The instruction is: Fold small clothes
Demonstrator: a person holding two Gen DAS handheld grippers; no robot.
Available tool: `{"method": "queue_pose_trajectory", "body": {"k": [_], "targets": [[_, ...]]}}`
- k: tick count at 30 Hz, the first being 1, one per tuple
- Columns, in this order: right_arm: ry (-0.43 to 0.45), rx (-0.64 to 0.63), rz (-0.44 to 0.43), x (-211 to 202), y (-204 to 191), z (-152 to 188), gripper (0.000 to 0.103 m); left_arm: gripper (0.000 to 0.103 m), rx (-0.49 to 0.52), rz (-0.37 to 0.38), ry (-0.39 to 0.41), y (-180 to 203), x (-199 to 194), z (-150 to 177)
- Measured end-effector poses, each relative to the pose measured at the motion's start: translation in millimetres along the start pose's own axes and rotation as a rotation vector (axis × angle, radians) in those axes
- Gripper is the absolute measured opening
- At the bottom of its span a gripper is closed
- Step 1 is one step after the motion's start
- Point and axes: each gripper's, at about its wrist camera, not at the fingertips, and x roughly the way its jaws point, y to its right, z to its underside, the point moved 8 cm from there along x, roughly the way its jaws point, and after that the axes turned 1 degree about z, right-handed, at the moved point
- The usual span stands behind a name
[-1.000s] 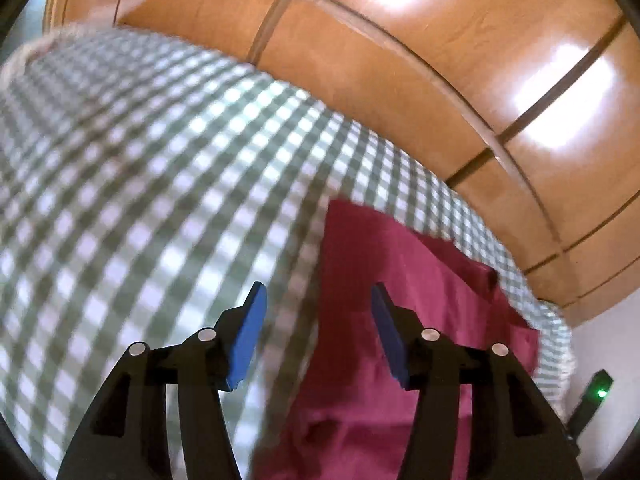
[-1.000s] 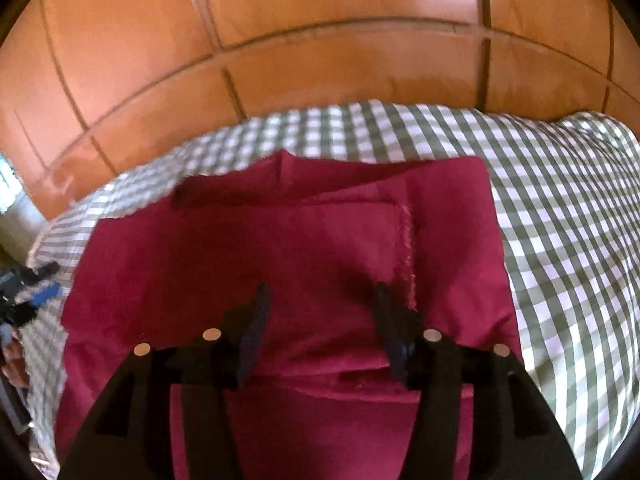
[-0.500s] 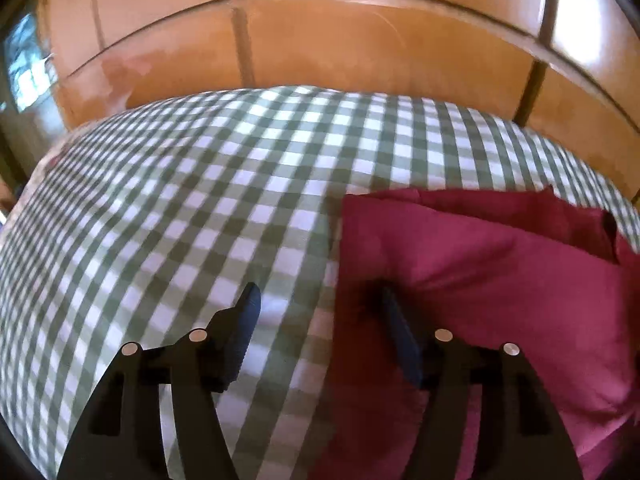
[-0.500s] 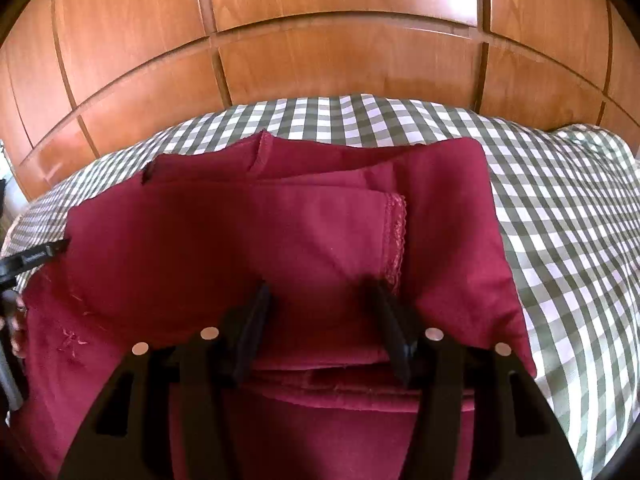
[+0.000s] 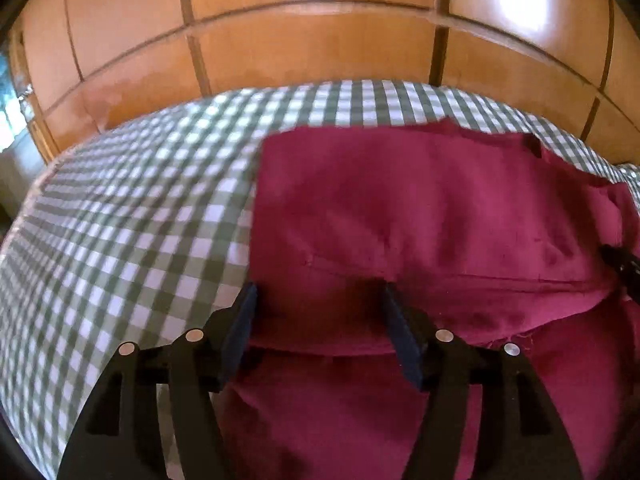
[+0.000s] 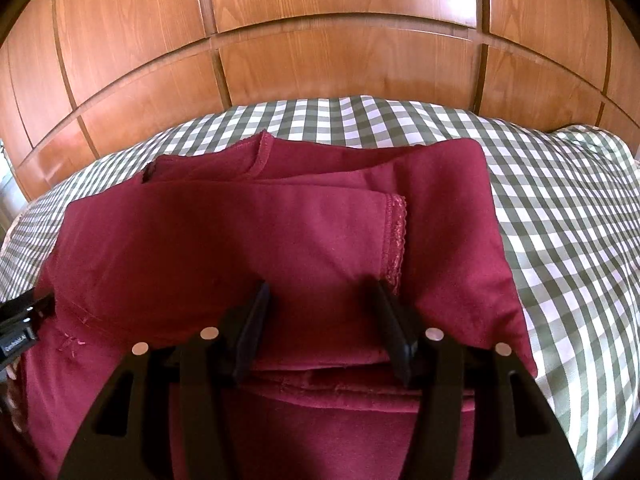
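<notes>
A dark red garment (image 6: 248, 248) lies partly folded on a bed spread with a green-and-white checked cover (image 6: 560, 208), in front of a panelled wooden wardrobe (image 6: 320, 52). The garment sits toward the near side of the cover, its layers stacked, with a lace-trimmed hem (image 6: 396, 236) running down the upper layer at right and a stitched neckline edge (image 6: 262, 152) showing at the far side.

The right hand-held gripper (image 6: 322, 320) points down over the near edge of the folded upper layer, its jaws held partly apart; the cloth passes between the dark fingers (image 6: 252, 328), and whether the pads press on it cannot be told.

In the left wrist view, the left hand-held gripper (image 5: 320, 324) hangs at the garment's (image 5: 420, 216) left edge, its jaws moderately wide and straddling the near fold; its left finger (image 5: 240, 328) sits just where red cloth meets the checked cover (image 5: 120, 220). Whether it grips the fabric cannot be told. That picture is slightly blurred. The tip of the other tool shows at each view's edge.
</notes>
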Motion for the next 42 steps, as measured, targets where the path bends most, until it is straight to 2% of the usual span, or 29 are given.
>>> {"method": "queue_pose_trajectory", "body": {"k": [8, 14, 16, 26, 29, 31, 32, 33, 35, 38, 42], "targets": [[0.000, 0.003, 0.000, 0.2, 0.2, -0.7, 0.054, 0.063, 0.001, 0.048, 0.069, 8.9, -52.5, 18.8], [0.001, 0.002, 0.003, 0.3, 0.5, -0.8, 0.054, 0.063, -0.009, 0.076, 0.070, 7.9, -77.7, 40.7], [0.003, -0.004, 0.011, 0.1, 0.2, -1.1, 0.054, 0.068, -0.008, 0.074, 0.072, 5.5, -84.3, 48.0], [0.002, -0.037, 0.051, 0.4, -2.7, -0.9, 0.054, 0.068, -0.030, 0.081, 0.048, -12.2, -102.0, 85.2], [-0.013, -0.058, 0.089, -3.0, -5.2, -1.1, 0.056, 0.068, -0.036, 0.077, 0.038, -18.7, -104.5, 94.0], [-0.036, -0.062, 0.102, -9.9, -6.1, -0.3, 0.061, 0.068, -0.034, 0.076, 0.027, -24.2, -106.0, 100.7], [-0.058, -0.054, 0.110, -15.6, -4.3, 1.0, 0.080, 0.068, -0.031, 0.078, 0.023, -27.0, -106.3, 102.9], [-0.070, -0.044, 0.099, -19.6, -2.8, 2.8, 0.091, 0.068, -0.030, 0.079, 0.019, -30.0, -106.7, 105.7], [-0.077, -0.023, 0.060, -31.5, 1.1, 7.3, 0.094, 0.068, -0.029, 0.082, 0.005, -36.1, -106.4, 111.8], [-0.073, -0.014, 0.060, -55.4, 18.0, 19.0, 0.094, 0.068, -0.025, 0.099, -0.014, -44.7, -107.3, 122.7], [-0.120, 0.030, 0.037, -79.2, 48.2, 48.3, 0.094, 0.068, -0.012, 0.161, -0.052, -53.8, -114.7, 142.4]]}}
